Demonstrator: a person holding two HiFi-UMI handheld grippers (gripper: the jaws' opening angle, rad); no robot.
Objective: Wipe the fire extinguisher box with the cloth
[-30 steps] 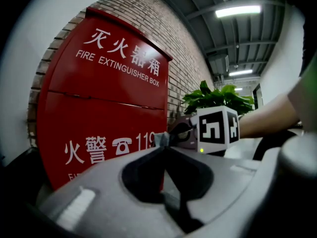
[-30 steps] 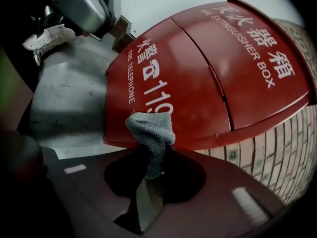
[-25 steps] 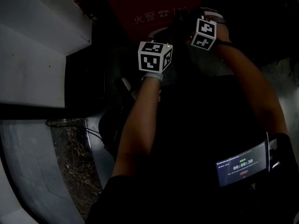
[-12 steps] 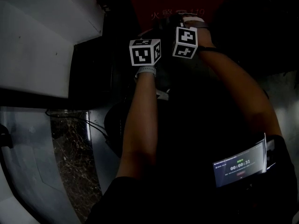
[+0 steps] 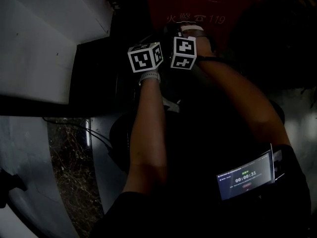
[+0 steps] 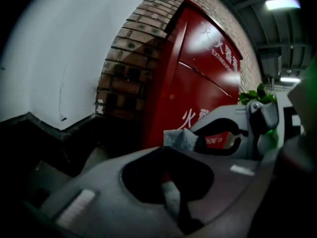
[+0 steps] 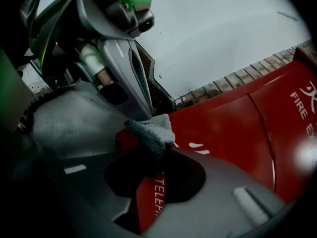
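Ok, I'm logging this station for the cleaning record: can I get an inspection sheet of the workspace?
Surface: red front of the fire extinguisher box, with white print.
Job's things: grey cloth, bunched and held in front of the box; whether it touches the box cannot be told.
Clutter: nothing seen; the head view is very dark.
Grippers: left gripper and right gripper are side by side, both with jaws shut on the cloth.
Cables: one thin dark cable on the floor at the left.
Surroundings: brick wall, white wall, green plant, ceiling light.
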